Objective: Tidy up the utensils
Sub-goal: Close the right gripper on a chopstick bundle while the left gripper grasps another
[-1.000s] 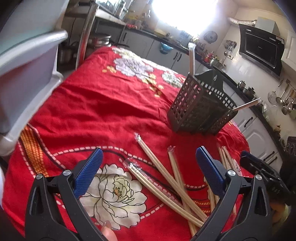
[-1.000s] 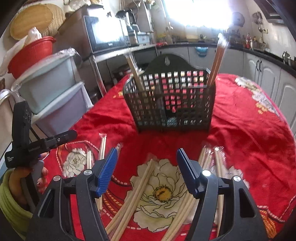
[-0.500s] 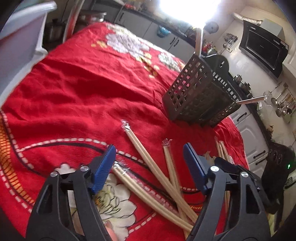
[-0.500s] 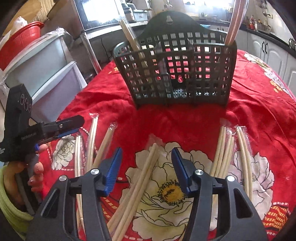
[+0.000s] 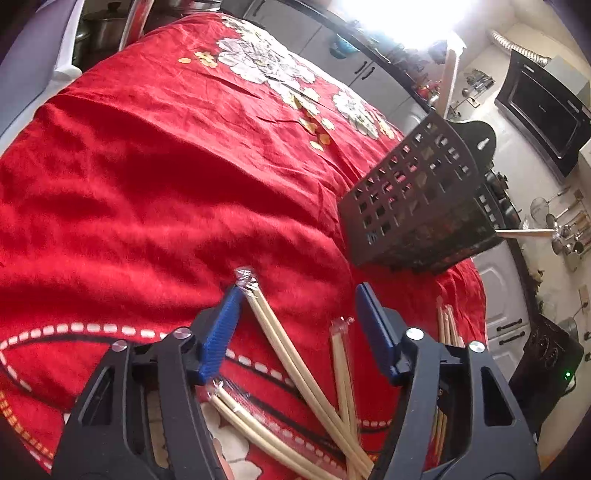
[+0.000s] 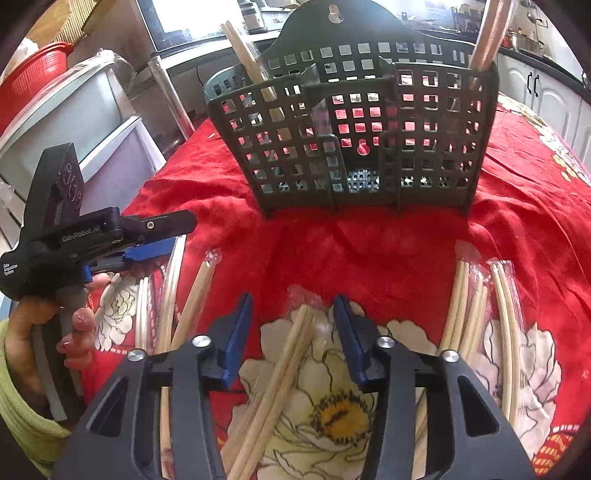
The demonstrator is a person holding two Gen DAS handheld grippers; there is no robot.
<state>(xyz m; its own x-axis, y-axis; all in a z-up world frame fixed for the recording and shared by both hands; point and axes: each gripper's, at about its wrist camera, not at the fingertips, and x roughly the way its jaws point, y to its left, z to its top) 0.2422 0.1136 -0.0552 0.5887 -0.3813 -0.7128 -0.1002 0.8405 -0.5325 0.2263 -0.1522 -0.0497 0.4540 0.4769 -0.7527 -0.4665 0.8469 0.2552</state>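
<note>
**Wrapped chopsticks on red cloth**

Chopstick pair (image 6: 284, 373) lies flat between the open right gripper (image 6: 293, 332). Left gripper (image 5: 295, 325), also open, straddles another pair (image 5: 291, 354). Black caddy (image 6: 354, 140) stands beyond on the bench cloth (image 5: 147, 166).

Blown-out window (image 5: 399, 22) glare, strong fisheye bending — dark corners, slight motion blur
</note>
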